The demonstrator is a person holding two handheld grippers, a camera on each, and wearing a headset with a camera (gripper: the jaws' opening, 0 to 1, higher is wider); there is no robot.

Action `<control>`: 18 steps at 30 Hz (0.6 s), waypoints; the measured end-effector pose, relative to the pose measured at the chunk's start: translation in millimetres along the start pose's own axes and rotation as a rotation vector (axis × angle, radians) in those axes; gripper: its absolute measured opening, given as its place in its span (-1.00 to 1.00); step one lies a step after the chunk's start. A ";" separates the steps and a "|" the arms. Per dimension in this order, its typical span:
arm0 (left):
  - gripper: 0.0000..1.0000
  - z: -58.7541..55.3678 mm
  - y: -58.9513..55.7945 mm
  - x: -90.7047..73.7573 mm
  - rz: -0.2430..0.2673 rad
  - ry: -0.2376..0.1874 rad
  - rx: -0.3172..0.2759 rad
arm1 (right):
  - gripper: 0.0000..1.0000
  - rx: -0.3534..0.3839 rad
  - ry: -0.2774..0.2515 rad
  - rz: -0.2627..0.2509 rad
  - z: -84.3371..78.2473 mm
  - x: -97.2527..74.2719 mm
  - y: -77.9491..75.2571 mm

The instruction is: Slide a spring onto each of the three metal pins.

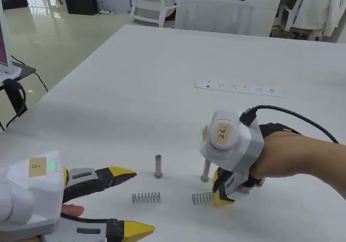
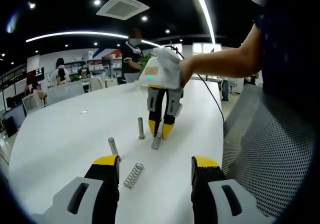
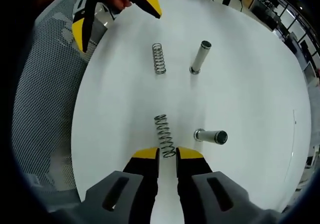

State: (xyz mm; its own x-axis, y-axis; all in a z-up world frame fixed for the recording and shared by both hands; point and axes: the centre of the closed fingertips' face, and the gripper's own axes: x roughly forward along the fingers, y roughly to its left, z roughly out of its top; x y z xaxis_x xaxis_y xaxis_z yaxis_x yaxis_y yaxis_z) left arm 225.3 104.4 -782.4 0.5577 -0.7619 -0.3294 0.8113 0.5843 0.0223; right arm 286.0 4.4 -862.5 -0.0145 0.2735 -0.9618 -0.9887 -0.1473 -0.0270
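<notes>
**While one spring lies loose, the right jaws pinch the other**

Though the left gripper [image 2: 155,163] carries a yellow sticker [image 1: 37,167], its writing is too small to read. The right gripper [image 1: 220,196] bears a yellow label [image 1: 221,133] with "26" written by hand.

On the white bench [image 1: 162,91] there are two metal pins and two springs. Both pins stand upright and bare: the first pin [image 1: 158,166] near the middle, the second pin [image 1: 206,170] just beside the right gripper.

Both springs lie flat on the bench. The right jaws are nearly closed, pinching one end of a spring [image 3: 164,136] that lies close to the second pin. The other spring [image 1: 146,197] lies loose in front of the first pin, touched by nothing.

The left jaws are spread wide and hold nothing; the loose spring lies ahead of them.

One white power strip [image 1: 240,87] lies farther back on the bench.
</notes>
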 end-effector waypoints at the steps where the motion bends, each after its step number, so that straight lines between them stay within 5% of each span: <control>1: 0.05 0.1 -0.1 0.0 -0.001 0.000 0.001 | -0.78 -0.002 0.000 0.000 -0.3 0.1 0.0; 18: 0.02 2.9 -4.6 3.9 -0.030 0.002 0.014 | -0.84 0.020 -0.004 0.020 1.0 -7.3 10.0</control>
State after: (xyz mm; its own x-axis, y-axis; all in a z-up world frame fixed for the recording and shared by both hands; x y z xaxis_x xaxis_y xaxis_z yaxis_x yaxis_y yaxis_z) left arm 224.3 98.0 -781.0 0.5325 -0.7785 -0.3322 0.8302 0.5569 0.0258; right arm 276.1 1.8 -855.5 -0.0343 0.2741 -0.9611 -0.9911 -0.1332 -0.0026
